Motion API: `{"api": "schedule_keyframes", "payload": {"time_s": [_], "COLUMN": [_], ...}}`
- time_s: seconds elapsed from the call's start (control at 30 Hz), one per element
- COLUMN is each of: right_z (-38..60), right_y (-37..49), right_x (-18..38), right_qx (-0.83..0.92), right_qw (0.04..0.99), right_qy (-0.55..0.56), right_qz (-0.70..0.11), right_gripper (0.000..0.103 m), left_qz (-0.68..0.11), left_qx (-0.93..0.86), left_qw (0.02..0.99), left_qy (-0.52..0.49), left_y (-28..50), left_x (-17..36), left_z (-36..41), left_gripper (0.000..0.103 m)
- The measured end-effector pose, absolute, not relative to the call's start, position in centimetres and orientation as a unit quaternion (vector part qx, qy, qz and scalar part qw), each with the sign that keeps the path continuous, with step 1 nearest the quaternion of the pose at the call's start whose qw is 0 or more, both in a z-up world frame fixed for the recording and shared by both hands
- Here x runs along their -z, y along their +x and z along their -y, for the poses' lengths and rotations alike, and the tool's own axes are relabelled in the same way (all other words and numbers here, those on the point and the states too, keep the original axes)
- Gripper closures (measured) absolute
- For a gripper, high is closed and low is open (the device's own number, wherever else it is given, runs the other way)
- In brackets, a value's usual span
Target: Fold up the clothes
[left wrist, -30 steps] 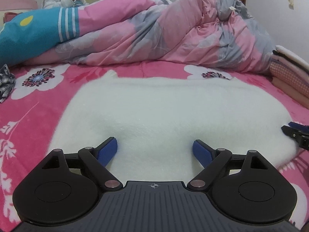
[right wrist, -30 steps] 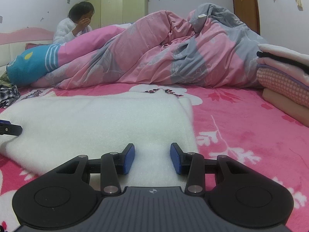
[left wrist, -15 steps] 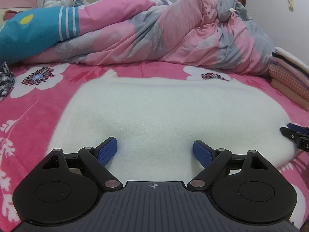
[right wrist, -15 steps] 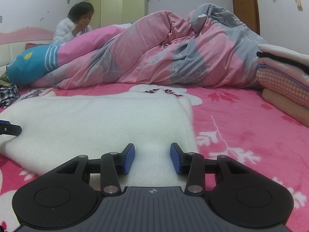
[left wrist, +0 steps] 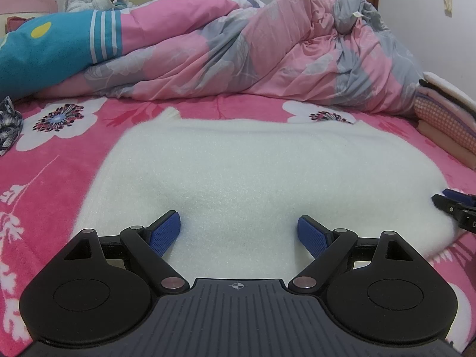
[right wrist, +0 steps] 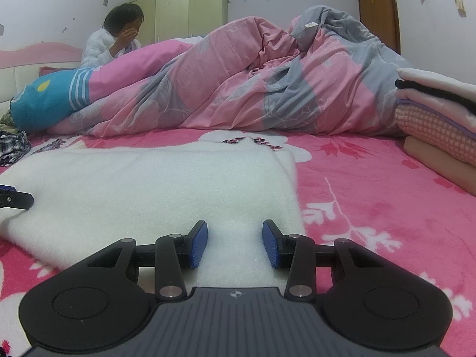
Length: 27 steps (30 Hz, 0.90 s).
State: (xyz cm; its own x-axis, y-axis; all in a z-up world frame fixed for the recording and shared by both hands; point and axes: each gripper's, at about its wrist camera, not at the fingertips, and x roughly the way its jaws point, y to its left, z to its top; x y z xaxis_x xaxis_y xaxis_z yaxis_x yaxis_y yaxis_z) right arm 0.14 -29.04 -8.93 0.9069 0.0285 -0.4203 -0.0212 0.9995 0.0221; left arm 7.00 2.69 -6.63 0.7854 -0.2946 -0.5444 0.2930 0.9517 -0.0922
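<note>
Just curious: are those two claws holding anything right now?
No. Both the left gripper and right gripper stand open over the white garment, gripping nothing.

We see the fluffy white garment lying on the pink floral bedspread, before the rumpled pink-and-grey duvet; left of the garment lies a checked cloth, right a stack of folded clothes.

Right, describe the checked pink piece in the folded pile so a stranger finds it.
Start from the crumpled pink-and-grey duvet across the bed. At its right end sits a folded stack. The checked pink piece lies mid-stack, the only gridded layer, above a plain tan one.
</note>
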Motion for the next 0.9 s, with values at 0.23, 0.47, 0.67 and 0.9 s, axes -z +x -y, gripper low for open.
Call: {"api": "schedule_keyframes", "payload": {"time_s": [0.23,0.47,0.67,0.9], "right_z": [29.01,28.97,28.99,29.02], "right_y": [0.1,0.04,0.05,0.06], "right_x": [8.95,8.96,8.97,9.05], "right_qx": [-0.012,-0.012,-0.012,-0.011], "right_qw": [0.977,0.977,0.977,0.977], "right_qy": [0.008,0.008,0.008,0.008], "right_qz": [-0.215,-0.215,-0.214,-0.214], "right_gripper": [0.06,0.06,0.06,0.06], "left_qz": [-0.289,-0.289,-0.289,-0.291], "left_qx": [0.156,0.156,0.156,0.155], "left_qw": [0.945,0.945,0.945,0.944], "left_qy": [0.0,0.0,0.002,0.003], "left_y": [7.05,7.03,6.95,7.0], "left_x": [6.64,6.61,6.65,6.63], "left_z": [-2.69,-2.71,-2.69,-2.65], "left_gripper": [0.016,0.016,0.016,0.016]}}
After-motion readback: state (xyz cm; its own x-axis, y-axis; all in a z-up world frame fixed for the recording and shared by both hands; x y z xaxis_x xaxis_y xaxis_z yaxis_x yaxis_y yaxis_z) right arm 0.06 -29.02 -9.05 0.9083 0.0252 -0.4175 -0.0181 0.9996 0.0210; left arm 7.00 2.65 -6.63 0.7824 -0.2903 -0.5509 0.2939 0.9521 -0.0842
